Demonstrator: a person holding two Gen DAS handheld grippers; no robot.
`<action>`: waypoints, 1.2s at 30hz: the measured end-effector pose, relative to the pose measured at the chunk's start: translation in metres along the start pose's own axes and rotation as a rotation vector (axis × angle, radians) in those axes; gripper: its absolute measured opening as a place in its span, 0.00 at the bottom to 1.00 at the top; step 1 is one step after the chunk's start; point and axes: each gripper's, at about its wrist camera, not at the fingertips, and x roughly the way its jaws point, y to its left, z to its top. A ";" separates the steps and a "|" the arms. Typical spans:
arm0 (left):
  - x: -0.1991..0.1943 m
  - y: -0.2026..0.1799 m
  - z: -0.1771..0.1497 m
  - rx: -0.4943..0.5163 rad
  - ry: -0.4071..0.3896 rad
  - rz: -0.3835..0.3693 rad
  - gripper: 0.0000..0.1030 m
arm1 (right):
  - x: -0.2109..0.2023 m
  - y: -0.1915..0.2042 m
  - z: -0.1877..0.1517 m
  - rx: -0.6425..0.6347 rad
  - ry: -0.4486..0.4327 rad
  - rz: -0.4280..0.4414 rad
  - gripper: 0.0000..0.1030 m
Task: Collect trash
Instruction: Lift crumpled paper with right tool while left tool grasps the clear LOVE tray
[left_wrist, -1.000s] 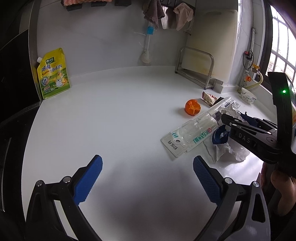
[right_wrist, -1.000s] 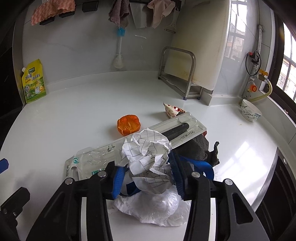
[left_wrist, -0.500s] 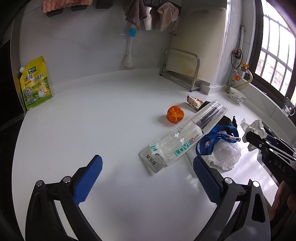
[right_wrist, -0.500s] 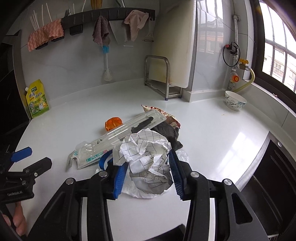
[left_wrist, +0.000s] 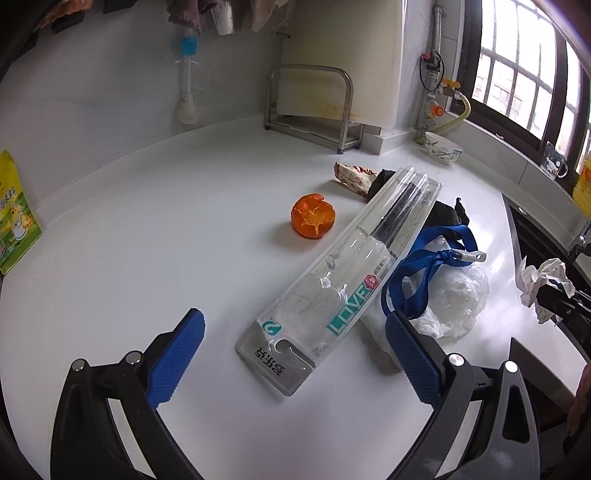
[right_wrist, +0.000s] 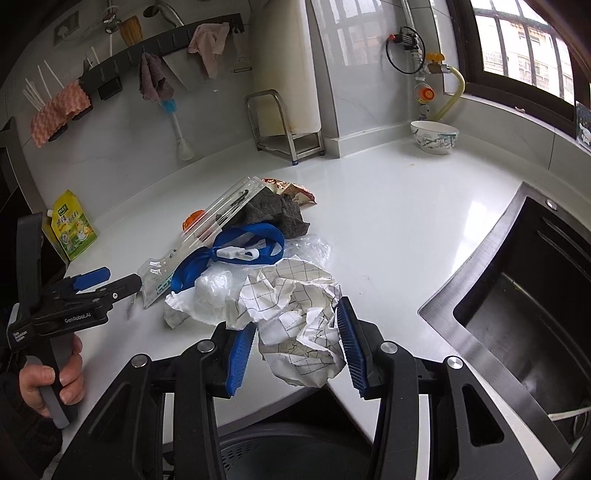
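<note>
The counter (left_wrist: 155, 236) is plain white and glossy. On it, at the centre of the left wrist view, lies an orange peel (left_wrist: 313, 215), bright orange with a paler inside. The long clear package (left_wrist: 343, 280) beside it has teal letters and a dark strip inside. Right of it a royal blue strap (left_wrist: 417, 273) lies over a cloudy white plastic bag (left_wrist: 458, 295). At the upper centre there is a snack wrapper (left_wrist: 352, 175), red and cream, perhaps with brown print.

In the right wrist view, the crumpled paper (right_wrist: 295, 317) in the lower centre is white with a thin black grid. The pads (right_wrist: 240, 354) around it are blue with fine ribs on black arms. The pouch (right_wrist: 72, 225) at the left is yellow and green. The bowl (right_wrist: 434, 137) at the upper right is white with a dark floral pattern.
</note>
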 end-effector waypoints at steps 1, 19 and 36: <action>0.004 0.000 0.001 0.016 0.009 -0.012 0.94 | -0.001 -0.003 0.000 0.011 -0.002 0.001 0.42; 0.051 0.004 0.014 0.261 0.150 -0.077 0.94 | -0.012 -0.009 0.003 0.033 0.000 0.014 0.42; 0.067 -0.002 0.034 0.219 0.155 -0.156 0.55 | -0.010 -0.016 -0.004 0.041 0.016 0.002 0.42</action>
